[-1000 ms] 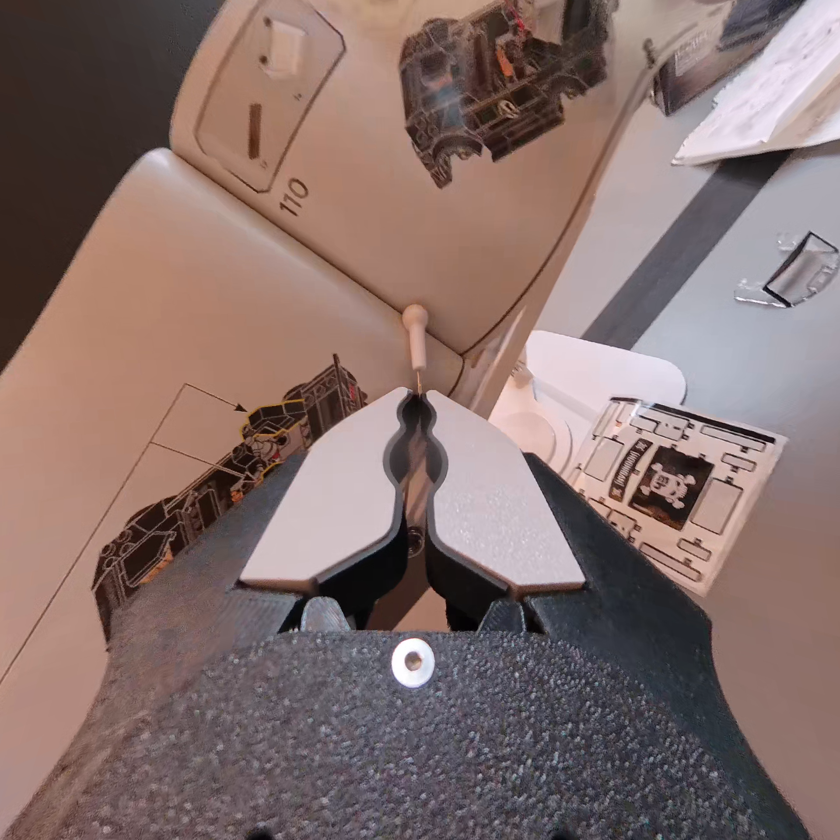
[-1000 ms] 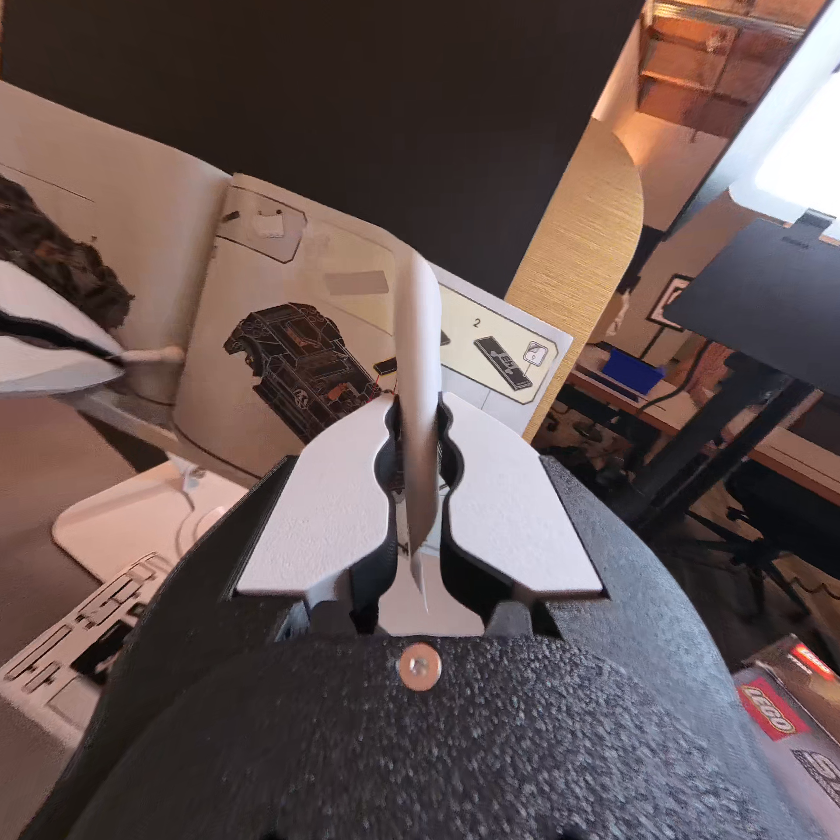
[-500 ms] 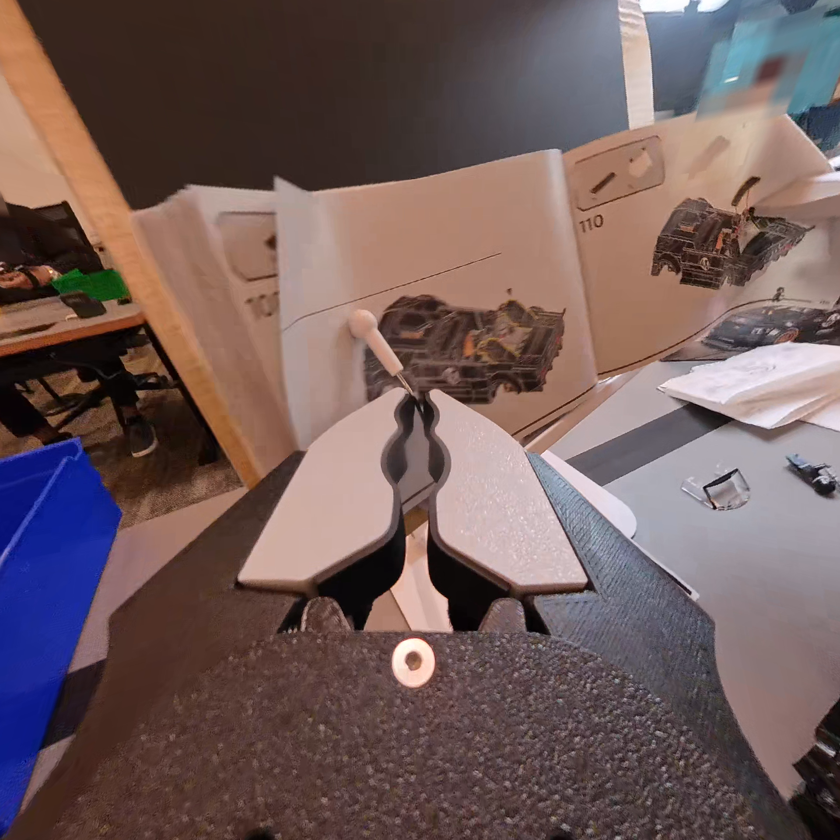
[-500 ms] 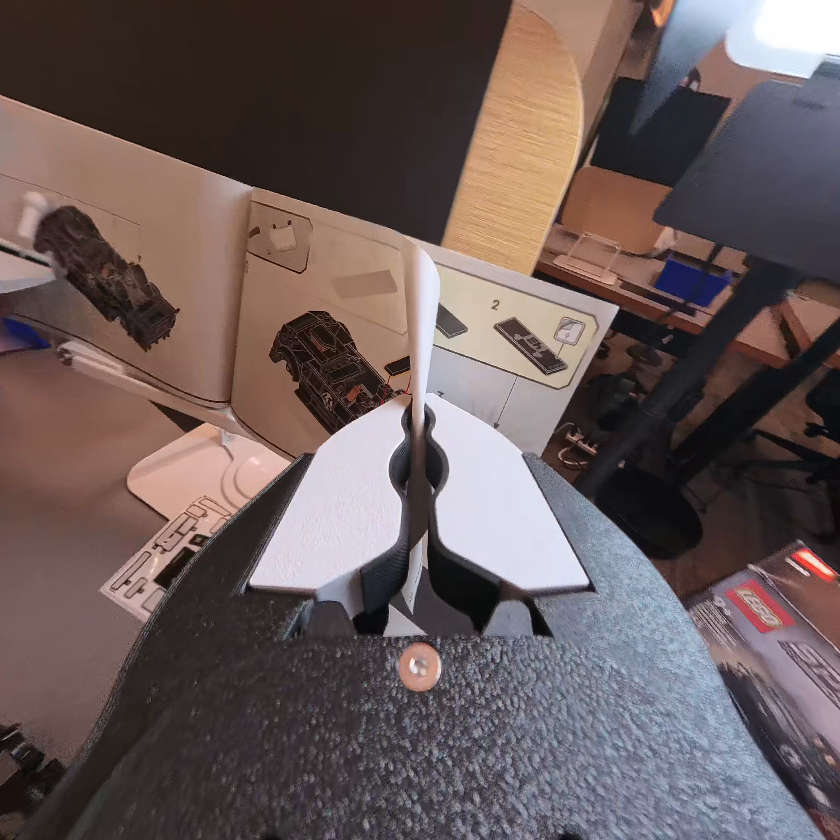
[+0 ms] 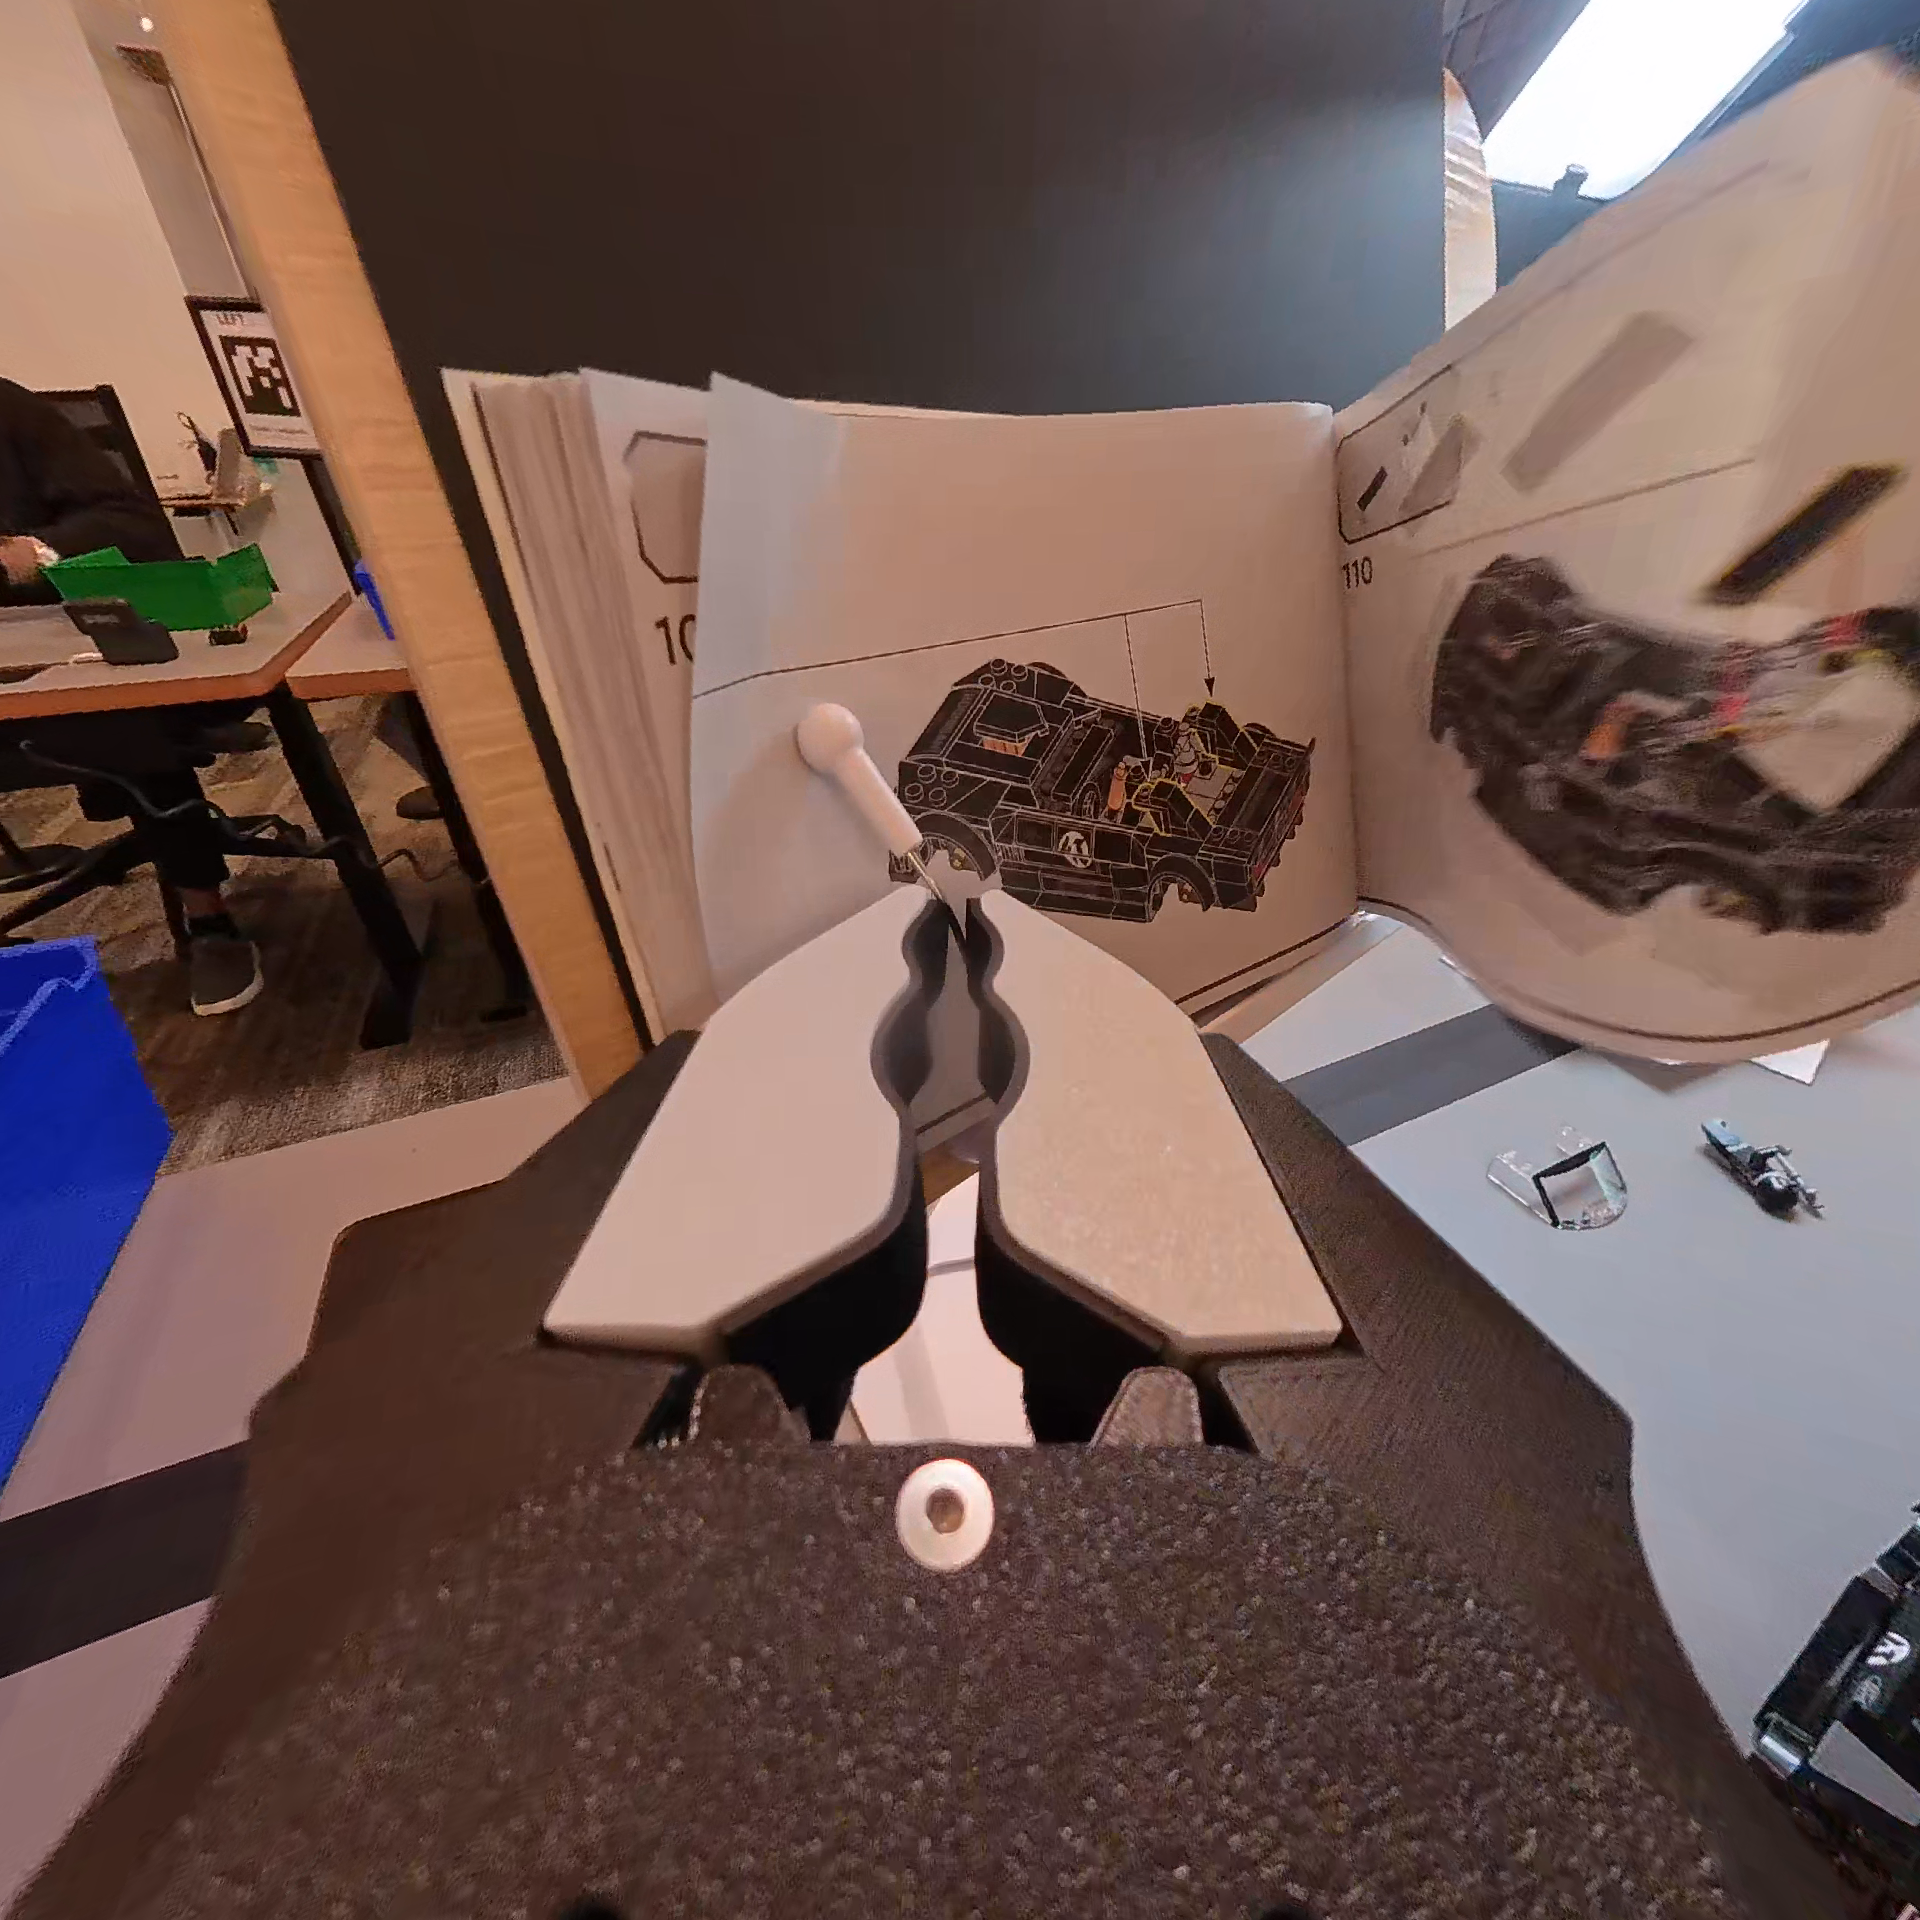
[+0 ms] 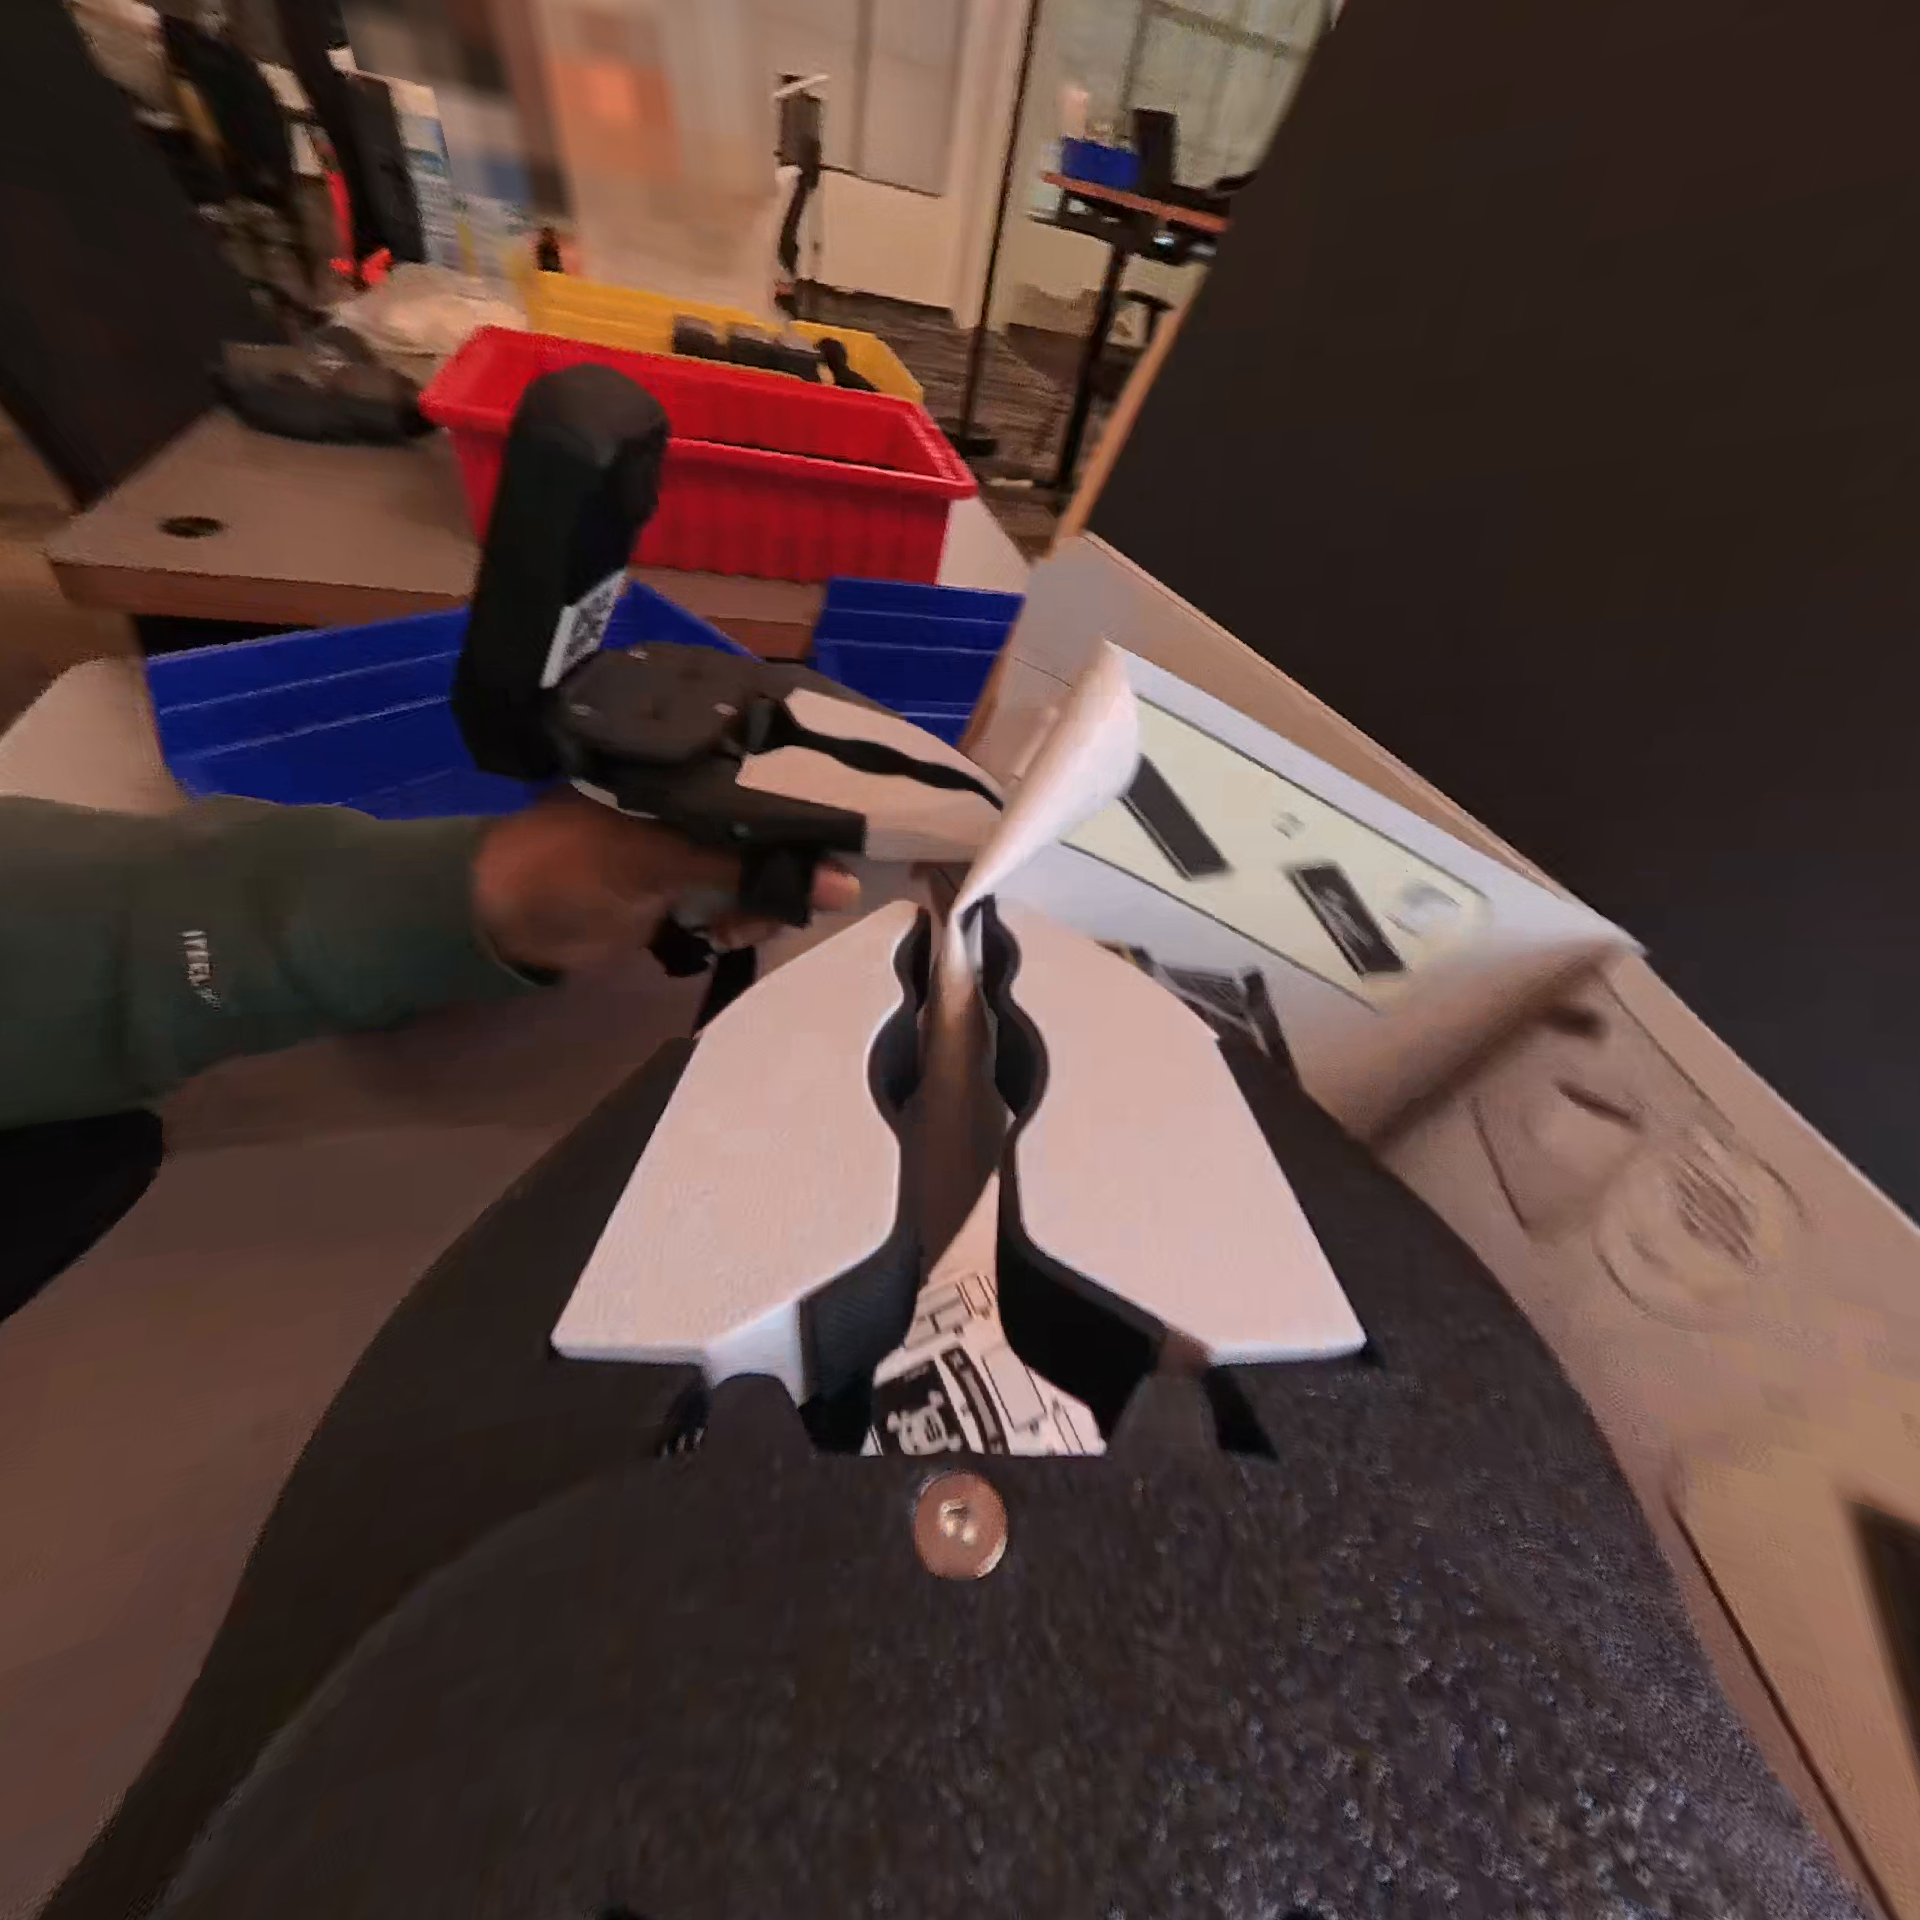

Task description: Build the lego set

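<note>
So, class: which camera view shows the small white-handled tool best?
The left wrist view: the white-handled tool sticks out from the shut left gripper, sharp against the instruction booklet. In the right wrist view, the left gripper appears farther off, but the tool cannot be made out.

The left wrist view sits just behind the left hand-held gripper (image 5: 951, 909), level over the table (image 5: 1662, 1351), facing the upright instruction booklet (image 5: 1039, 582) close ahead. The right wrist view rides the right hand-held gripper (image 6: 954, 920), tilted and blurred, looking leftward across the table. Both views share the booklet's pages, and the right view also takes in the left hand-held gripper from the side.
</note>
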A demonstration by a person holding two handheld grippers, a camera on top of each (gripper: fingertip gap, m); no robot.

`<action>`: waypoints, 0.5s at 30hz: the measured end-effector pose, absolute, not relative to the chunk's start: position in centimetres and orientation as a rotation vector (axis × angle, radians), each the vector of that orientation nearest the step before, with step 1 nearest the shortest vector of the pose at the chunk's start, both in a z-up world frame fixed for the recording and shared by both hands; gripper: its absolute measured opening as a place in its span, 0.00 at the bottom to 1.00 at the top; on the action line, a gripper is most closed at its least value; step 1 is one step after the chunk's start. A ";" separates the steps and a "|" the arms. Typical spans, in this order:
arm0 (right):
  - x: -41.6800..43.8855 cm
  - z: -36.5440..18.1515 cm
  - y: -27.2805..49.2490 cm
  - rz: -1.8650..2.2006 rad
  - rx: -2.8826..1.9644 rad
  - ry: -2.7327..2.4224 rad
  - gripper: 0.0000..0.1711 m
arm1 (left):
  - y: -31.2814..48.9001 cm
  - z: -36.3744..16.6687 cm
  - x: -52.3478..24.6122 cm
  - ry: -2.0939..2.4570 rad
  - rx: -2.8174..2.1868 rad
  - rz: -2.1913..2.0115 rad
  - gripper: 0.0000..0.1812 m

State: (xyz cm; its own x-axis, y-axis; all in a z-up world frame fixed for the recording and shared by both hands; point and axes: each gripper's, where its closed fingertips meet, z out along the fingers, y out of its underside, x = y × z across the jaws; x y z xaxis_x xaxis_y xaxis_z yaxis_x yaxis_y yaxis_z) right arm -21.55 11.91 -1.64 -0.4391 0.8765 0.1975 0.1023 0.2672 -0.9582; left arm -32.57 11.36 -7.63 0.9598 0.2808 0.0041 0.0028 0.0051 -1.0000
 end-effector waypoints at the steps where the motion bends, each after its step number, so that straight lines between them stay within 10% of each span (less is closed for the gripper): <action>1: -22.6 -2.0 10.7 1.250 -0.869 -1.799 0.08 | 11.3 -7.6 -32.6 -0.227 -1.548 0.214 0.02; 8: -24.5 -5.1 4.5 1.571 -0.760 -2.154 0.26 | 11.1 -7.7 -32.7 -0.215 -1.526 0.122 0.02; 15: -22.9 -0.9 12.9 1.258 -0.762 -1.631 0.14 | 11.1 -7.7 -32.7 -0.204 -1.516 0.095 0.02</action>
State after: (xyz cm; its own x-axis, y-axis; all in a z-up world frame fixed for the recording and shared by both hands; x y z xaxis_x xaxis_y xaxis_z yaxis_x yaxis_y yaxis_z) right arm -22.87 12.95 -0.85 -0.3943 0.8730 0.2870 -0.0558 0.2890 -0.9557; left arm -32.67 11.10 -7.75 0.9792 0.1886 0.0744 0.0650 0.0556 -0.9963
